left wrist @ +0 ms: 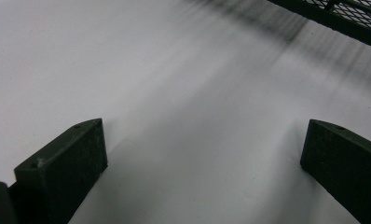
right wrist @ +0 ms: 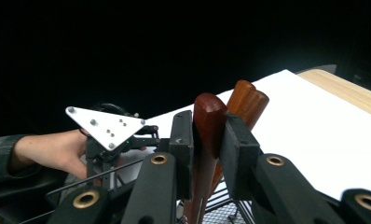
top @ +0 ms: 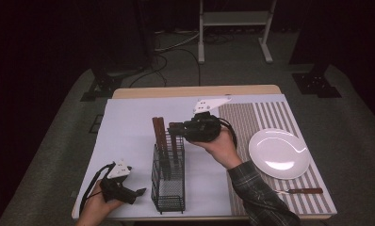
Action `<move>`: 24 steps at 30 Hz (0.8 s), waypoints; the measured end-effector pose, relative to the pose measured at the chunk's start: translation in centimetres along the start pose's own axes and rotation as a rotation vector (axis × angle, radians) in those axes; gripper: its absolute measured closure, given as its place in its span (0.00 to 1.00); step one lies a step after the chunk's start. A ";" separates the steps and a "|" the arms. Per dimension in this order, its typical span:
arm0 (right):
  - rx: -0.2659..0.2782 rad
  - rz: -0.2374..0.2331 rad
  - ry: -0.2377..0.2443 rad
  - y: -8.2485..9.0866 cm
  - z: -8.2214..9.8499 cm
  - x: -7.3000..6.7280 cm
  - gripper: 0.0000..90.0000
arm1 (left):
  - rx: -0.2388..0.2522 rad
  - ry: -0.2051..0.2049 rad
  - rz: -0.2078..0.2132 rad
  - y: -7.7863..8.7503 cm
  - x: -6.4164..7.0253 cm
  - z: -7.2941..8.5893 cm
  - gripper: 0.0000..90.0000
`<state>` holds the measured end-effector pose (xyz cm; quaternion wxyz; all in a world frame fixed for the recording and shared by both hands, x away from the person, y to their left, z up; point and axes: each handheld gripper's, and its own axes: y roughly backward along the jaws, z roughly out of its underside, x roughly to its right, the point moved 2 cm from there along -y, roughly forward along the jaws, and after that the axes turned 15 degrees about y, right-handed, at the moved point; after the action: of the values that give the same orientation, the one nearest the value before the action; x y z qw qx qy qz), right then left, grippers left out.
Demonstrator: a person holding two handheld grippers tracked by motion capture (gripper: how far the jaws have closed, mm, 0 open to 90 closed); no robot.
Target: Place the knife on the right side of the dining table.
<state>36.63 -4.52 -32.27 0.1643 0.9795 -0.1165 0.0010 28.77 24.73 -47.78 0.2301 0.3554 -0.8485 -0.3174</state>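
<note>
On the white table mat (top: 129,122) stands one black wire-mesh caddy (top: 168,181), near the front edge, and wooden handles rise out of its far end. From above, three reddish-brown wooden handles show: two close together (top: 159,133) at the left and one (top: 176,141) just to their right. The right gripper (top: 176,128), held in the person's right hand (top: 221,146), comes in from the right at handle height. Its two black jaws stand narrow and clamp the rounded top of that one dark reddish wooden handle (right wrist: 208,126), pads pressed on both sides, while the handle's lower part is down in the caddy. In the right gripper view the two lighter brown handles (right wrist: 246,100) stand just behind the gripped one.

The left gripper (top: 137,192) rests low on the mat just left of the caddy, in the person's left hand (top: 98,202). Its jaws stand wide apart with bare mat between them, and one corner of the caddy's mesh (left wrist: 356,14) appears at the top right of its view.

To the right, on a grey striped placemat (top: 275,113), lie one round white plate (top: 279,153) and one wooden-handled piece of cutlery (top: 301,191), near the front edge, apart from the plate.
</note>
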 end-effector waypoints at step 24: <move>0.020 0.053 0.002 0.6 -1.0 0.0 0.87 | 0.002 0.001 0.000 0.0 0.0 0.0 0.00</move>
<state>36.57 -4.78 -31.15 0.1546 0.9777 -0.1420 0.0075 28.77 24.72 -47.80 0.2300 0.3559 -0.8487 -0.3164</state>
